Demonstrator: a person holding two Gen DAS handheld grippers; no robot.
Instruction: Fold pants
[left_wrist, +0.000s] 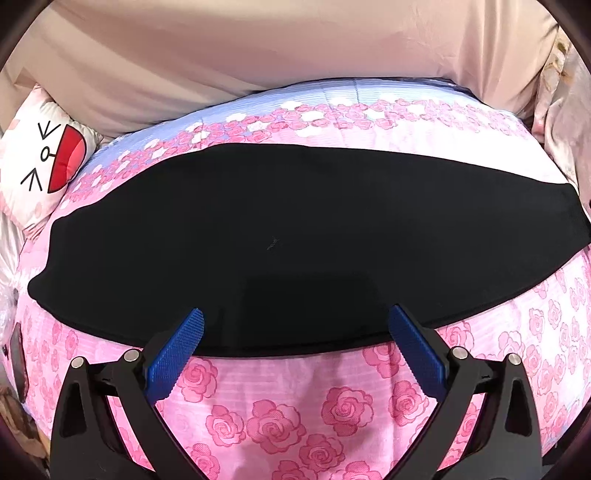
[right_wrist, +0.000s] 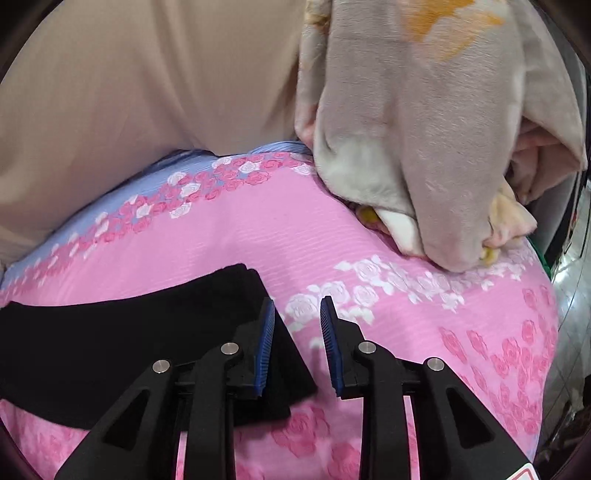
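Observation:
Black pants (left_wrist: 295, 236) lie flat in a long band across a pink rose-print bed sheet (left_wrist: 295, 406). My left gripper (left_wrist: 295, 325) is wide open, its blue fingertips (left_wrist: 177, 350) over the near edge of the pants, holding nothing. In the right wrist view the right end of the pants (right_wrist: 129, 332) lies at lower left. My right gripper (right_wrist: 297, 328) is open with a narrow gap, just past that end and above the sheet (right_wrist: 424, 332); its left finger overlaps the pants' edge in the view.
A white cartoon pillow (left_wrist: 40, 162) sits at far left. A beige sheet (left_wrist: 258, 55) covers the back. A grey-pink plush blanket (right_wrist: 424, 129) is heaped at the right end of the bed.

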